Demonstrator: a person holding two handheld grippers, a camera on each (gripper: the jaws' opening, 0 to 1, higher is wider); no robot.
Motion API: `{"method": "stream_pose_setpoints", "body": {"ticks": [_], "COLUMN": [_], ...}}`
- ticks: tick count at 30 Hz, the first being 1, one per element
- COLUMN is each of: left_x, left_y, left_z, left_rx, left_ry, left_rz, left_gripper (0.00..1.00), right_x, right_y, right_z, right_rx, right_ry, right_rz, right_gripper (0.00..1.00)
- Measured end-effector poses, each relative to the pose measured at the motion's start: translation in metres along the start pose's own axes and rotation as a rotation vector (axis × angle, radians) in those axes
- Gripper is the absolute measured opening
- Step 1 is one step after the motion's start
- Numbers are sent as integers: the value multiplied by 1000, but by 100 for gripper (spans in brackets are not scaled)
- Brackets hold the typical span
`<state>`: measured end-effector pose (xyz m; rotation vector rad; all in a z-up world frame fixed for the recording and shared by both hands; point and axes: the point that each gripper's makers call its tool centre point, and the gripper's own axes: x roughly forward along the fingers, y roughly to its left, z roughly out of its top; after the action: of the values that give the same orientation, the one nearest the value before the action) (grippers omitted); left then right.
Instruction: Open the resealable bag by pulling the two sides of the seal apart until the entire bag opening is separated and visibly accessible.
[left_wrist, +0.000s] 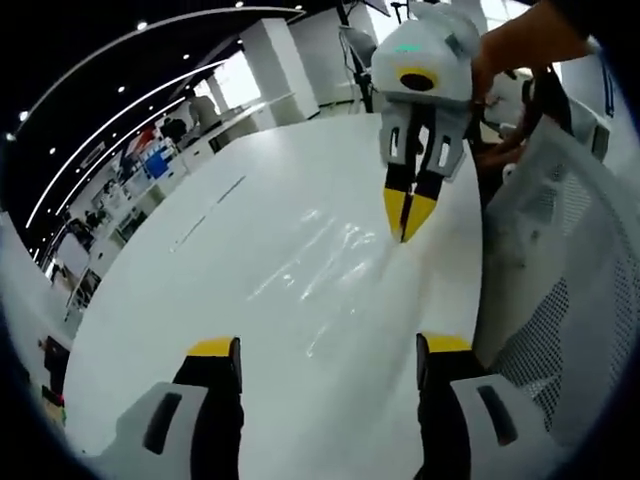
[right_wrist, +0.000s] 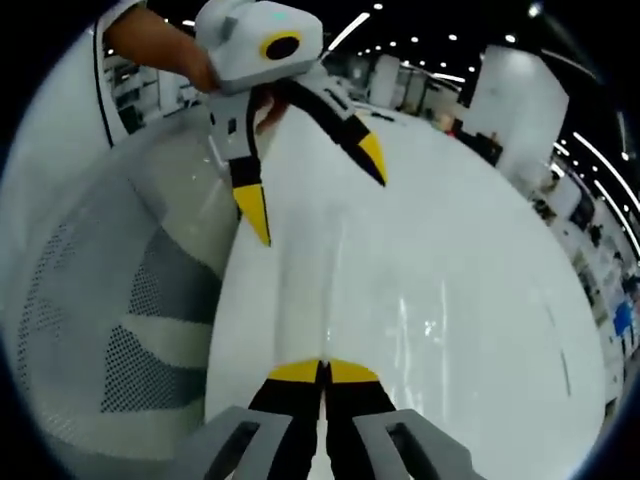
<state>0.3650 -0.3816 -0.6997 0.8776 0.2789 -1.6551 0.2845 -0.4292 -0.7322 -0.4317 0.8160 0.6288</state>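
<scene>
Right claw (right_wrist: 325, 372) pinches one clear bag (left_wrist: 330, 265); left claw (left_wrist: 327, 348) gapes.

left gripper (right_wrist: 315, 160): white housing, green light strip on top, black jaws tipped yellow | right gripper (left_wrist: 409, 215): same white body, green strip, black ribbed jaws with yellow tips | own jaws in each view: black with yellow ends, grey-white mounts with dark slots

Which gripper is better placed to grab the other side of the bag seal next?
Left. The left gripper is open and free over the table, facing the clear bag. The right gripper is shut, tips down at the bag's edge, so it cannot take another grip.
</scene>
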Motion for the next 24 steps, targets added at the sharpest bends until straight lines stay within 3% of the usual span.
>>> {"method": "stream_pose_setpoints", "body": {"ticks": [12, 24], "left_x": [0, -1], "left_y": [-7, -8], "left_z": [5, 0], "left_rx": [76, 211], "left_ry": [-8, 1], "left_rz": [-14, -33], "left_gripper": [64, 42], "right_x": [-3, -7], "right_y": [11, 13], "right_z": [4, 10], "right_rx": [-7, 28], "right_ry": [-10, -23], "right_rz": [56, 101], "right_gripper": [0, 0]}}
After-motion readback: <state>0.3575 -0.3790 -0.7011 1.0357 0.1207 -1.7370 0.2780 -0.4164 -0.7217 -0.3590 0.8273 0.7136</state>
